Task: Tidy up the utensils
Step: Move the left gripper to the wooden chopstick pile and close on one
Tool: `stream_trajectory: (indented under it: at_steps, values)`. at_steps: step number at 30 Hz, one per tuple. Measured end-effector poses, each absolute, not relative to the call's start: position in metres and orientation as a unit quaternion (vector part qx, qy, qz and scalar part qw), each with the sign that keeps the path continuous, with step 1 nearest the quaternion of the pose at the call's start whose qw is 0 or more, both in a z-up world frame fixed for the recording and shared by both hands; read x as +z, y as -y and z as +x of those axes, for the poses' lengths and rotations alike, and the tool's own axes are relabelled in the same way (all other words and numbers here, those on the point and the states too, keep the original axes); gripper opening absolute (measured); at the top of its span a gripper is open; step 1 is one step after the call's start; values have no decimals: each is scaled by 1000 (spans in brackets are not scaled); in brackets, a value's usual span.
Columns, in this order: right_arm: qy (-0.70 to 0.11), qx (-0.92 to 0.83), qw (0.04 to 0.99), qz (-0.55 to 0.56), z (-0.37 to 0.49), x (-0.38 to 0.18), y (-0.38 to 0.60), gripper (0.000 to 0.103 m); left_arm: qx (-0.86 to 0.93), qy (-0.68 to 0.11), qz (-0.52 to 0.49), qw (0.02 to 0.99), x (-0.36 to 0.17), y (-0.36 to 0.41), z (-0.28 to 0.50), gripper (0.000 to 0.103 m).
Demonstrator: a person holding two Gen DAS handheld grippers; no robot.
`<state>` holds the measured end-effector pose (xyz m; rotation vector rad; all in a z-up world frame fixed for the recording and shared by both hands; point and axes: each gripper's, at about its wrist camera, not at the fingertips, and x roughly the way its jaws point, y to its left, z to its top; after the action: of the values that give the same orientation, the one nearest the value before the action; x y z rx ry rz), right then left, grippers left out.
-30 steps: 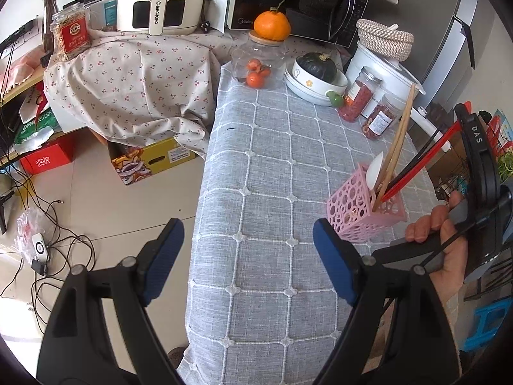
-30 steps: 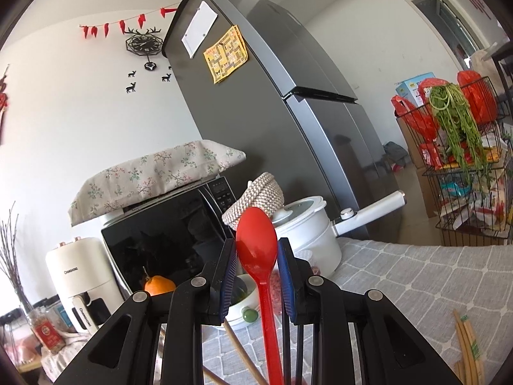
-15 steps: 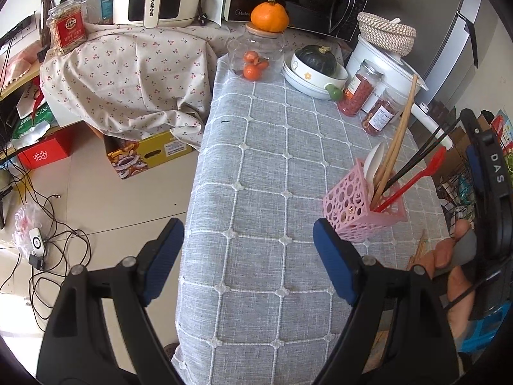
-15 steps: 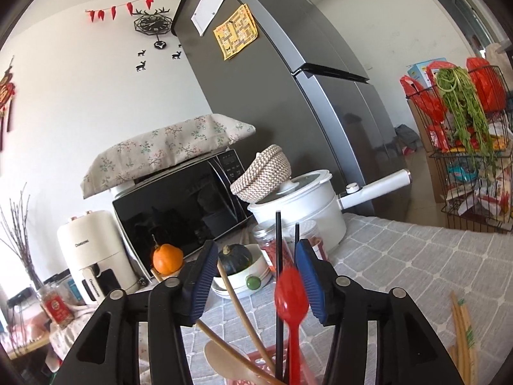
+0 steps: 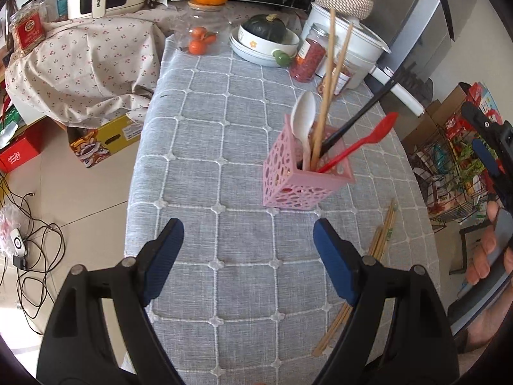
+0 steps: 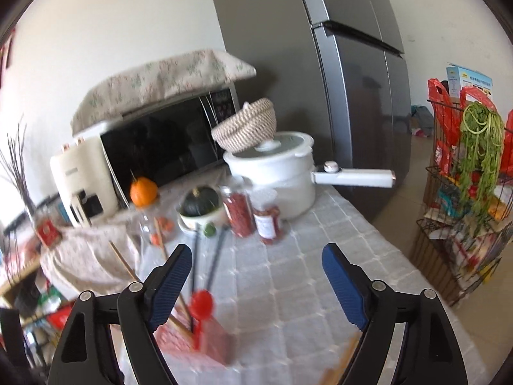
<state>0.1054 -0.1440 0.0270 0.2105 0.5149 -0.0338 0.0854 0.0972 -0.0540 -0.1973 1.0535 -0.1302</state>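
A pink perforated holder (image 5: 299, 183) stands on the grey checked tablecloth (image 5: 205, 147). In it lean a red spoon (image 5: 362, 142), a white spoon (image 5: 303, 118), wooden chopsticks (image 5: 327, 73) and black chopsticks (image 5: 362, 114). More wooden chopsticks (image 5: 381, 240) lie loose on the cloth to its right. My left gripper (image 5: 248, 247) hovers open and empty over the cloth in front of the holder. My right gripper (image 6: 256, 269) is above and behind the holder (image 6: 195, 343), its jaws opening with nothing between them; the red spoon (image 6: 201, 304) stands free below.
At the table's far end stand a white pot (image 5: 349, 41) with a woven lid, two jars of red goods (image 5: 309, 54), a bowl with a green squash (image 5: 264, 37) and a glass jar (image 5: 203, 32). A wire rack (image 6: 465, 199) stands right of the table.
My right gripper let go of the red spoon, which dropped into the pink holder, then opened wide and drew up and back. My left gripper drifted so the holder sits nearer the view's middle.
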Motion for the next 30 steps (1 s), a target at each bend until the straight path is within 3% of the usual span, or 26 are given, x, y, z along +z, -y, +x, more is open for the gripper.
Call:
stream_trajectory:
  at_steps: [9,20,23,25,30]
  values:
    - [-355,-51,925,124,97,-3,215,87,-82,-519,-34,850,-66,-49,86,83]
    - [-555,-19,819,145,113,-94,263,87,-152,-581,14,799,-112,39,100,83]
    - [-579,-14,803,142,114,-105,273,87,-170,-595,7,785,-120,57,107,69]
    - [-586,-12,799,136,113,-107,278,87,-186,-607,-9,773,-125,65,109,51]
    - [-595,0,792,133,111,-112,288,87,-222,-620,-26,752,-131,89,110,23]
